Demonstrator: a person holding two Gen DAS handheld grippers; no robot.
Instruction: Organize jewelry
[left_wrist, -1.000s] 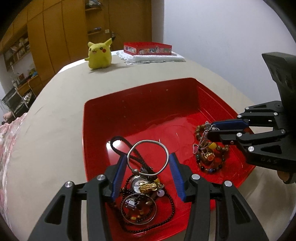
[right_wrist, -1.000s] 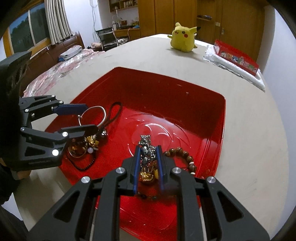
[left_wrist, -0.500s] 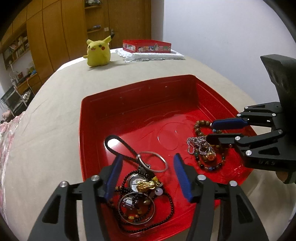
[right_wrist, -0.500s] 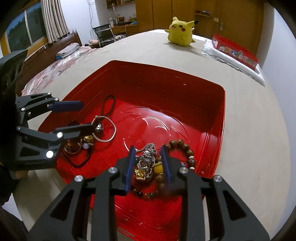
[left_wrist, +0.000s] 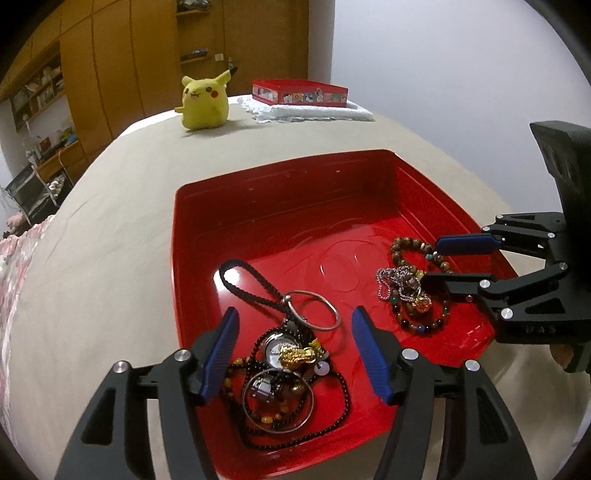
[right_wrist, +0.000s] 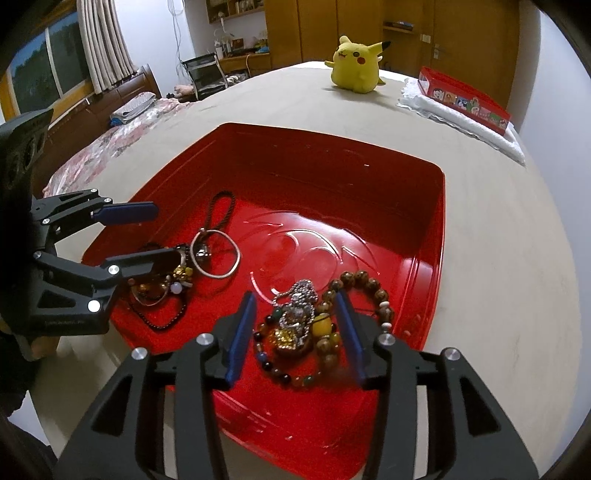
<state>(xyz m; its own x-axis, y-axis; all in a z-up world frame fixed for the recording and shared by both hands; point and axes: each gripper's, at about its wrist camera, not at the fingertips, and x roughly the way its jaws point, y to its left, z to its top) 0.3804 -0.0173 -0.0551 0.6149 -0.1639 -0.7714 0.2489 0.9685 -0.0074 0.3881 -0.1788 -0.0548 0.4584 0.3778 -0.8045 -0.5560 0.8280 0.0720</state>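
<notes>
Red tray (left_wrist: 258, 206) on beige tabletop (left_wrist: 110, 240). Left gripper (left_wrist: 295, 332) jaws opening, spread wide, pads pressing nothing; under and between them lies a tangle: silver ring (left_wrist: 312, 310), black braided cord (left_wrist: 243, 280), gold charm (left_wrist: 297, 354), black bead strand (left_wrist: 343, 402). Right gripper (right_wrist: 295, 325) jaws opening, moderately apart, gripping nothing; between its blue pads (right_wrist: 242, 328) rests a second heap: silver chain (right_wrist: 299, 299), brown bead bracelet (right_wrist: 369, 288), multicoloured bead bracelet (right_wrist: 288, 376). Yellow plush (right_wrist: 356, 64) well beyond both.
</notes>
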